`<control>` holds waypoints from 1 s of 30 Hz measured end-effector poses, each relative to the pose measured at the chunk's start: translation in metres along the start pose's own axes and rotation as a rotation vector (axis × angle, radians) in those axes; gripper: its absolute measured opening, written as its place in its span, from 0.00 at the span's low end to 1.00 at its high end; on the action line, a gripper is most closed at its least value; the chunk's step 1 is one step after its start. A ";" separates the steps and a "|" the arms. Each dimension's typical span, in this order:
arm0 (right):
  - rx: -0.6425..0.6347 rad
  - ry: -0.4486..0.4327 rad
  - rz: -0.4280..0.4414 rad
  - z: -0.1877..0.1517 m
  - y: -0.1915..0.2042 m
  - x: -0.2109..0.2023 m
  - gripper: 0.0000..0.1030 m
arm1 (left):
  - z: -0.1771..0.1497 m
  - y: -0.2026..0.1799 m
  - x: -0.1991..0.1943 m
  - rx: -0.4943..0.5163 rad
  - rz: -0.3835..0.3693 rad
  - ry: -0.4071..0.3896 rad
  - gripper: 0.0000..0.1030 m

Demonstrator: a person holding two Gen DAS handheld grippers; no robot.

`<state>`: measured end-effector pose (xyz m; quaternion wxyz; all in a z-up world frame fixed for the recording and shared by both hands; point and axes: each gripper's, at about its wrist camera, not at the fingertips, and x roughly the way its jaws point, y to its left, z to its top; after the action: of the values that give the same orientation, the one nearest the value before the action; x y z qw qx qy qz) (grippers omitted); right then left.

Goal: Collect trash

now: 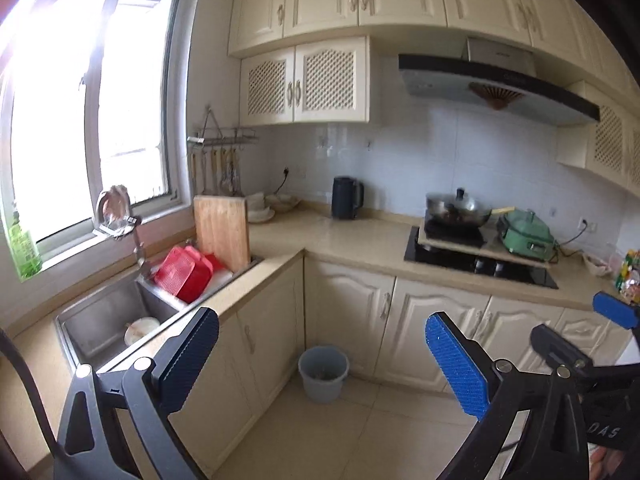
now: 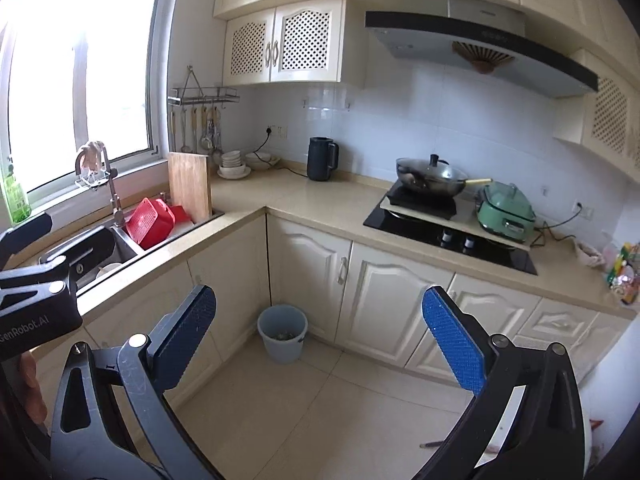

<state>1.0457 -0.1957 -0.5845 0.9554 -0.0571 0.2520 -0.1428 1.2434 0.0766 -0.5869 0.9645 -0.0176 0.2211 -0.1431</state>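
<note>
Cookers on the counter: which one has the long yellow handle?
The lidded steel wok on the black induction plate; its yellow handle points right. The green electric pot beside it, nearer the counter's right end, has none.

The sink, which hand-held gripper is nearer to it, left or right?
Left. The left hand-held gripper hangs open just off the sink counter edge; the right hand-held gripper, also open, is on its far side, farther from the sink.
</note>
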 end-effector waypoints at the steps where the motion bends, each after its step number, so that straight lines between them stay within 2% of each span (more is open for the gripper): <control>1: -0.001 0.006 0.001 -0.004 -0.002 -0.006 1.00 | -0.008 0.003 -0.004 0.002 0.008 0.016 0.99; 6: -0.006 0.011 0.032 -0.027 -0.014 -0.038 1.00 | -0.037 0.005 -0.051 0.005 0.043 0.014 0.99; 9: -0.017 -0.007 0.072 -0.042 -0.025 -0.064 1.00 | -0.058 0.003 -0.097 -0.018 0.077 -0.001 0.99; 14: -0.039 -0.028 0.115 -0.071 -0.053 -0.105 1.00 | -0.087 0.008 -0.146 -0.017 0.085 0.016 0.99; 19: -0.037 -0.028 0.150 -0.105 -0.086 -0.150 1.00 | -0.124 -0.027 -0.217 -0.001 0.070 0.022 0.99; 26: -0.034 -0.073 0.181 -0.124 -0.111 -0.206 1.00 | -0.157 -0.082 -0.324 -0.025 0.104 -0.018 0.99; 30: -0.048 -0.088 0.199 -0.131 -0.116 -0.227 1.00 | -0.170 -0.112 -0.369 -0.039 0.131 -0.037 0.99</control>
<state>0.7628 -0.2427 -0.5715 0.9734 -0.0608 0.2174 -0.0387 0.8220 0.0788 -0.5736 0.9752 -0.0243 0.2068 -0.0750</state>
